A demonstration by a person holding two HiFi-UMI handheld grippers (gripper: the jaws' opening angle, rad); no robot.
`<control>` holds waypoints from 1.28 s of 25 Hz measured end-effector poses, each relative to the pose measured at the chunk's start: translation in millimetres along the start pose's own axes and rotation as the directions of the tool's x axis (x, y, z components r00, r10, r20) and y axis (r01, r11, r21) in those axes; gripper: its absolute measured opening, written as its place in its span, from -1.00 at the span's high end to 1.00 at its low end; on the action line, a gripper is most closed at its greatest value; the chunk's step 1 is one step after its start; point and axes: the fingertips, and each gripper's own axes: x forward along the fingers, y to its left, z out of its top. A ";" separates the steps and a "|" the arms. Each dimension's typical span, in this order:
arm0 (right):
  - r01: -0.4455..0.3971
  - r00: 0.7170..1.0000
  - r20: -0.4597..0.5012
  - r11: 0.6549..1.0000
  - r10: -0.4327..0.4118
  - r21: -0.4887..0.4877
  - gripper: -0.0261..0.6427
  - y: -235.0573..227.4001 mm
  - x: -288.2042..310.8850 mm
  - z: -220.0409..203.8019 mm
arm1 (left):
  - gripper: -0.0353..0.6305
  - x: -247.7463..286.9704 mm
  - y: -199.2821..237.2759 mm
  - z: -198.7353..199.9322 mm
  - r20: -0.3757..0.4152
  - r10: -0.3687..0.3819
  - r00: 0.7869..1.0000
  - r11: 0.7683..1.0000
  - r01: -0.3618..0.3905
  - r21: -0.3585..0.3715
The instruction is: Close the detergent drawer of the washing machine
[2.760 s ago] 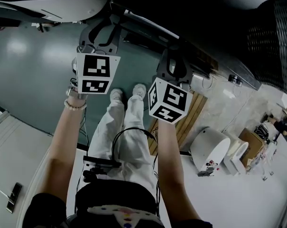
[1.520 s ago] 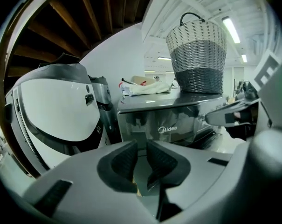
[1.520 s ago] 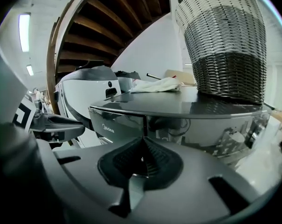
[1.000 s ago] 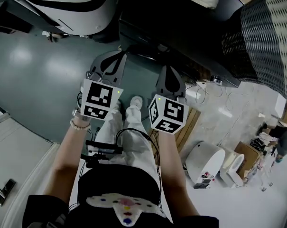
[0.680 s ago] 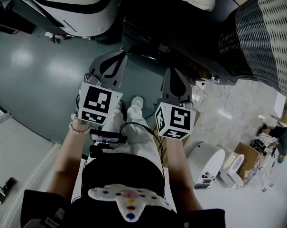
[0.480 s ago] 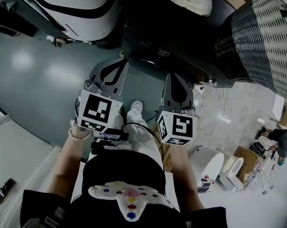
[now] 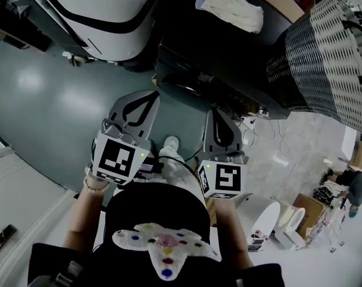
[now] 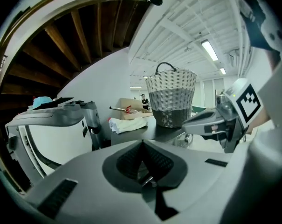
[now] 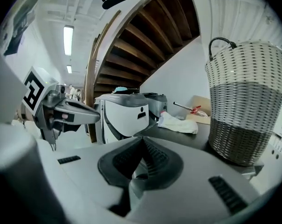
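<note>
Where the person stands: dark teal glossy floor (image 7: 43, 100), giving way to pale marbled floor (image 7: 300, 142) on the basket's side.
Landmark: tall wicker basket (image 7: 330, 58), pale above and grey below, with a dark handle, upright on a dark tabletop (image 7: 228, 46).
Overhead: underside of a wooden staircase (image 9: 141, 36) rising away from the basket; a strip light (image 9: 68, 34) on the white ceiling.
Writing: black-and-white square markers on the cubes of the left tool (image 7: 146, 100) and right tool (image 7: 219, 115).
Basket contents: hidden.
Cardboard box (image 7: 276, 2): on the tabletop just beside the basket, with a red-handled item (image 9: 196, 110) lying at it.
White cloth (image 7: 225, 8): crumpled on the tabletop, beyond the box from the basket.
Washing machine (image 7: 103, 11): apparently the white unit with a black band, past the cloth from the basket; a dark mark on its front is too small to read, and its detergent drawer cannot be made out.
Left tool: jaws pressed together on nothing, over the teal floor, well apart from the basket.
Right tool: likewise closed and empty, nearer the basket.
</note>
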 end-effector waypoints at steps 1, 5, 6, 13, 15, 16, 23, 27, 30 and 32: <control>-0.008 1.000 0.000 1.000 0.008 -0.007 0.91 1.4 -2.1 1.1 | 0.86 -3.5 0.6 1.6 0.004 0.008 1.000 1.000 -0.008 -0.013; -0.020 1.000 0.002 1.000 0.020 0.011 0.91 1.8 -8.5 3.4 | 0.86 -16.2 3.0 5.6 0.017 0.025 1.000 0.999 -0.024 -0.033; -0.019 1.000 0.001 1.000 0.019 0.016 0.91 1.0 -10.3 3.3 | 0.86 -18.9 3.1 5.2 0.015 0.027 1.000 0.999 -0.027 -0.033; -0.028 1.000 0.001 1.000 0.028 -0.002 0.91 -3.4 -14.7 8.8 | 0.87 -26.9 3.2 5.2 0.018 0.039 0.999 0.998 -0.038 -0.050; -0.031 1.000 0.000 1.000 0.031 0.003 0.91 -2.4 -15.4 7.7 | 0.86 -27.8 2.4 5.3 0.019 0.036 0.999 0.998 -0.035 -0.048; -0.032 0.999 0.000 0.999 0.032 0.007 0.91 -1.8 -15.6 7.1 | 0.86 -28.0 1.6 5.4 0.021 0.033 0.999 0.998 -0.032 -0.048; -0.054 0.999 0.003 0.997 0.054 -0.056 0.91 3.8 -14.2 15.0 | 0.86 -25.2 -4.2 6.9 0.029 0.017 0.999 0.999 -0.016 -0.050; -0.060 0.998 0.005 0.996 0.060 -0.066 0.91 4.3 -13.6 16.7 | 0.86 -24.3 -5.2 6.2 0.028 0.018 0.999 0.999 -0.017 -0.045; -0.062 0.998 0.009 0.996 0.062 -0.068 0.91 3.6 -14.3 18.6 | 0.86 -23.6 -5.9 7.1 0.030 0.018 0.999 0.999 -0.017 -0.044; -0.062 0.998 0.009 0.995 0.063 -0.072 0.91 3.3 -15.0 19.5 | 0.86 -23.0 -6.6 7.6 0.033 0.018 0.999 0.999 -0.017 -0.044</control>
